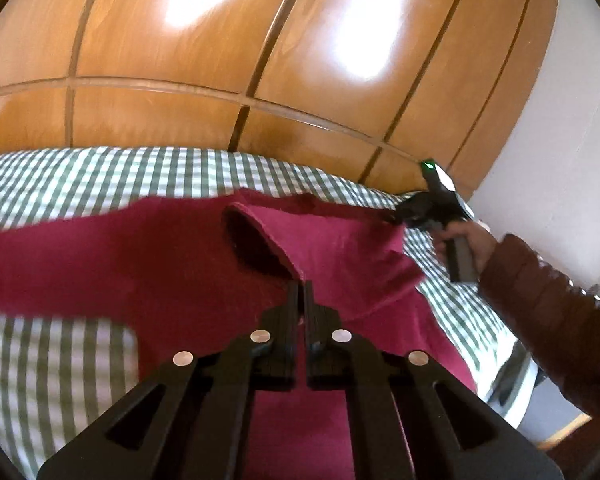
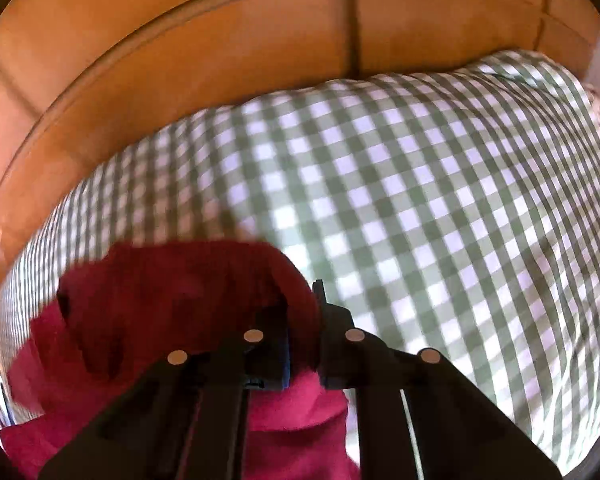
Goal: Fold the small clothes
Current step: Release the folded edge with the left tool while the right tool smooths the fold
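**Both grippers pinching a red garment on a checked cloth**

Left wrist view: the left gripper, pressed together, pinches the red garment lying on the checked cloth.

Right wrist view: the right gripper clamps a bunched garment edge. That thick wad could slip free, skewing the fold.

Left tongs pinch the red garment on the checked bedcover; right tongs grip its far corner.

red garment motion-blurred, its lower part cut off, perhaps bunched
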Tool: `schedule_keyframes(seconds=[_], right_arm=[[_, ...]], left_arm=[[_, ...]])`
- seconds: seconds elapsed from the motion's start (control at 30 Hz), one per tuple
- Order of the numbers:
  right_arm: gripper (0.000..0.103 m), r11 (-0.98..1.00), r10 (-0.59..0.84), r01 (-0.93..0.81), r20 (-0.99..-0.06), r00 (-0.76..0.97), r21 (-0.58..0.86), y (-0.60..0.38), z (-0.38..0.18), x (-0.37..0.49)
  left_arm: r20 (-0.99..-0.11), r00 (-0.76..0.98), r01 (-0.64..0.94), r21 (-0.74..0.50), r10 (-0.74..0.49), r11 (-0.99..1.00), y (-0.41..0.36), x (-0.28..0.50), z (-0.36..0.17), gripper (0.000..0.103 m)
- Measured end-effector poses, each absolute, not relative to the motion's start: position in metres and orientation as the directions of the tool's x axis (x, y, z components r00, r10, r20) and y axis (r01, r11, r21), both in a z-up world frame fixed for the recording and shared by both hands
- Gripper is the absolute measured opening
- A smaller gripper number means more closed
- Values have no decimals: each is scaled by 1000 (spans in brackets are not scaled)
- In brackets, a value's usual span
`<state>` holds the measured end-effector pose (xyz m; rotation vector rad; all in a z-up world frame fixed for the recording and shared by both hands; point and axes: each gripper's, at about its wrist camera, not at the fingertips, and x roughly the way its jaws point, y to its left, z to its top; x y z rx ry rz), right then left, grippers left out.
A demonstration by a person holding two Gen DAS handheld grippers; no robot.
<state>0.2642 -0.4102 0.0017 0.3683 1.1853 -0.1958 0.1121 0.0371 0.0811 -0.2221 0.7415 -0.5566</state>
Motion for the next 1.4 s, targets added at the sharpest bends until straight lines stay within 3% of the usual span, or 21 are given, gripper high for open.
schedule_keyframes(seconds=[0.03,0.07,0.1,0.17,0.27,0.3,0.37,0.4,0.47,0.6,0.77,0.8,0.83,0.87,1.1,1.17,1.23,1.3,1.33,1.37,1.4], right_arm=[[9,910,78,350,-921,381,221,-415,-1,267],[17,882,132,375,-914,384,285,-422,-6,269],[38,842,154,424,-901,405,334,-431,-8,267],[65,780,131,492,-870,476,387,-446,-5,259],[64,743,117,513,-838,532,430,-462,0,238],[64,754,111,504,-838,534,421,-462,2,232],[60,804,94,452,-834,544,386,-456,8,216],[58,836,99,406,-830,550,369,-448,12,206],[53,868,117,347,-826,552,355,-439,15,195],[51,915,172,217,-814,556,341,-405,20,180],[51,952,183,107,-815,550,286,-365,9,174],[51,956,187,90,-814,549,280,-359,9,174],[52,961,186,73,-815,549,268,-353,9,175],[55,964,186,59,-816,548,259,-349,9,177],[65,979,90,111,-846,525,173,-347,-16,215],[68,966,101,156,-857,505,206,-355,-31,224],[80,954,77,219,-872,483,206,-361,-49,229],[81,940,65,260,-862,502,222,-364,-61,228],[81,937,56,269,-859,509,221,-363,-59,225],[82,937,42,279,-859,510,211,-362,-57,223],[82,937,24,288,-857,514,199,-360,-53,220]], left_arm=[[-594,608,385,-360,-527,850,35,126,76,1],[-616,603,373,-343,-506,862,34,137,69,1],[-647,597,347,-324,-474,880,34,150,60,1],[-711,587,242,-303,-388,922,44,176,33,1],[-760,536,107,-371,-368,922,70,195,3,6],[-762,514,81,-414,-394,907,79,197,-3,14],[-741,481,13,-529,-469,849,100,200,-15,43],[-722,481,-15,-575,-498,818,108,199,-17,44],[-686,482,-25,-633,-545,774,115,201,-17,44],[-674,482,53,-616,-560,786,96,203,-1,44],[-724,431,108,-551,-539,827,61,222,-6,43],[-741,418,102,-536,-525,838,56,227,-10,37],[-766,409,90,-507,-496,858,50,232,-13,15],[-780,414,96,-474,-468,875,44,234,-11,1],[-646,641,160,-416,-414,895,39,235,56,1],[-643,670,116,-404,-372,907,46,243,59,1],[-691,650,55,-372,-316,927,50,257,44,2],[-770,589,-30,-323,-245,946,54,265,20,6],[-811,534,-56,-315,-239,947,57,266,8,20],[-826,507,-70,-325,-246,943,60,261,0,42],[-822,508,-77,-342,-259,936,63,255,-2,47]])
